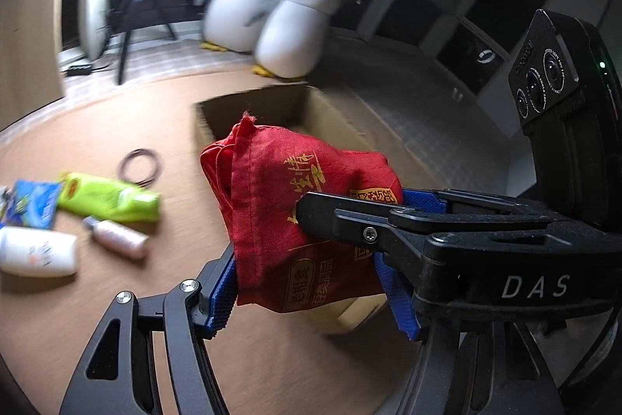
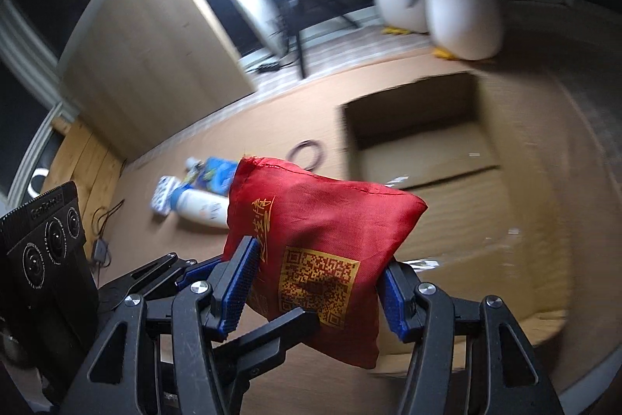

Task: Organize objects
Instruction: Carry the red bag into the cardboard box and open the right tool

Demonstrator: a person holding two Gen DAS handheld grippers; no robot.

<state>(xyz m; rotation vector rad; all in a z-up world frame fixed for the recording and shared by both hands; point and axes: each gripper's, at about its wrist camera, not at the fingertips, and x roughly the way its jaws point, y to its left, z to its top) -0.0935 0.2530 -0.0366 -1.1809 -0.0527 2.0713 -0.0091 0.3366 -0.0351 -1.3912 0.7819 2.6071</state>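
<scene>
Both grippers hold one red cloth bag (image 1: 307, 220) in the air above the brown table (image 1: 116, 127). The left gripper (image 1: 311, 279) has its jaws about half open, with the blue pads pressed on the bag's lower part, one on each side. The right gripper (image 2: 317, 292) grips the same bag (image 2: 322, 240) in the same way – jaws roughly half open, pads squeezing the cloth beside the printed square code. In the left wrist view a black finger of the right gripper crosses in front of the bag from 3 o'clock.

Behind the bag, toward 12 o'clock in the left view, stands an open cardboard box (image 1: 330, 115) – the bag hangs in front of its near wall, not inside it. In the right view the box (image 2: 427, 142) lies toward 1 o'clock.

Out at 9 o'clock from the bag, in the left view, the other things lie together on the table: a green tube (image 1: 112, 197), a small pink bottle (image 1: 118, 236), a white bottle (image 1: 37, 251) and a blue packet (image 1: 33, 203). A dark ring (image 1: 140, 167) lies nearer the box, at about 10 o'clock.

Two white toy penguins (image 1: 272, 6) stand on the floor beyond the table.
</scene>
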